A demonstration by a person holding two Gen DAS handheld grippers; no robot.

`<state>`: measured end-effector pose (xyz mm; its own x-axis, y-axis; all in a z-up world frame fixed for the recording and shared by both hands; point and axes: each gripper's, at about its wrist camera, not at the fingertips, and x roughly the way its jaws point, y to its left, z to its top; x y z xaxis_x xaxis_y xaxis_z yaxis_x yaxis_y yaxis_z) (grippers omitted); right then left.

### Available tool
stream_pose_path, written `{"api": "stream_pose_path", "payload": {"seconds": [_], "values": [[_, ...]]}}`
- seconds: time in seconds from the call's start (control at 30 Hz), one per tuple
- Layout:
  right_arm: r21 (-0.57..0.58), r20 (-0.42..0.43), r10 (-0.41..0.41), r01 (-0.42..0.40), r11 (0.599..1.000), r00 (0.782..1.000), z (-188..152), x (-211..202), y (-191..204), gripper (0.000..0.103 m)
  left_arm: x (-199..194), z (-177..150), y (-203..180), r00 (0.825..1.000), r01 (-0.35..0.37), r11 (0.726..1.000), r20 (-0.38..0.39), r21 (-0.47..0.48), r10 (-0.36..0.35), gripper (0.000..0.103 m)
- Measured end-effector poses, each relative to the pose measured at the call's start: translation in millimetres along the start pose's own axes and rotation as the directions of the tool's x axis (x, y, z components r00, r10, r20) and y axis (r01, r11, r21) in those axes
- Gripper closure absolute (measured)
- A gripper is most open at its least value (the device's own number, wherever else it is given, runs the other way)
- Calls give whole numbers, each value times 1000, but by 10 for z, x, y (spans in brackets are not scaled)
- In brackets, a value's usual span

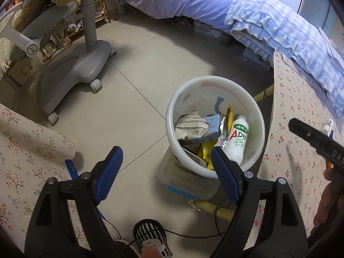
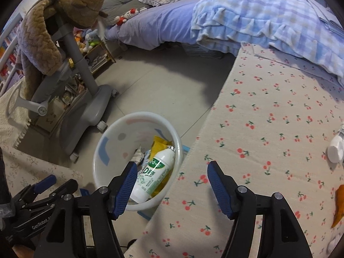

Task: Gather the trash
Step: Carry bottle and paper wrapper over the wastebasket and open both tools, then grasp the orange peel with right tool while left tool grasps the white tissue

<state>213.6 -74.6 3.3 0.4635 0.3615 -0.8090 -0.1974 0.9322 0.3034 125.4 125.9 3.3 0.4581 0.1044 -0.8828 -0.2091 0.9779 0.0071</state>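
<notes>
A white trash bin (image 1: 255,109) stands on the floor and holds a white AD bottle (image 1: 237,138), crumpled paper (image 1: 192,124), a blue carton and yellow wrappers. It also shows in the right wrist view (image 2: 111,150) with the bottle (image 2: 154,174) inside. My left gripper (image 1: 165,161) is open and empty above the floor, just left of the bin. My right gripper (image 2: 172,176) is open and empty over the bin's right rim and the table edge. A small white bottle (image 2: 336,148) and an orange scrap (image 2: 339,206) lie on the cherry-print tablecloth (image 2: 268,107) at the right.
A grey wheeled chair base (image 1: 73,71) stands at the left on the tiled floor. A bed with a purple sheet and blue checked blanket (image 1: 279,28) runs behind. A clear plastic box (image 1: 182,182) sits under the bin. A floral cloth (image 1: 25,150) covers a surface at the left.
</notes>
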Motion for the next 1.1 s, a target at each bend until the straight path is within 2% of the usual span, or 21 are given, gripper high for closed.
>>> {"api": "stream_pose_path", "payload": {"seconds": [0.17,0.37,0.6,0.93,1.1], "values": [[10,13,-47,47,999,999,-45,-170,-147,32,9,-16,-56,999,29,1000,-18,12,-29,18],[6,45,-105,104,995,993,-169,-480,-421,30,-12,-58,-165,997,72,997,-27,35,-71,12],[56,63,-166,162,985,984,-392,-844,-946,29,-16,-143,-336,996,84,993,-35,85,-81,12],[118,70,-254,245,962,965,-717,-1344,-1668,28,-31,-202,-535,991,130,986,-48,107,-126,12],[162,38,-294,284,945,955,-903,-1471,-1991,27,-31,-216,-719,987,158,979,-59,129,-152,12]]}}
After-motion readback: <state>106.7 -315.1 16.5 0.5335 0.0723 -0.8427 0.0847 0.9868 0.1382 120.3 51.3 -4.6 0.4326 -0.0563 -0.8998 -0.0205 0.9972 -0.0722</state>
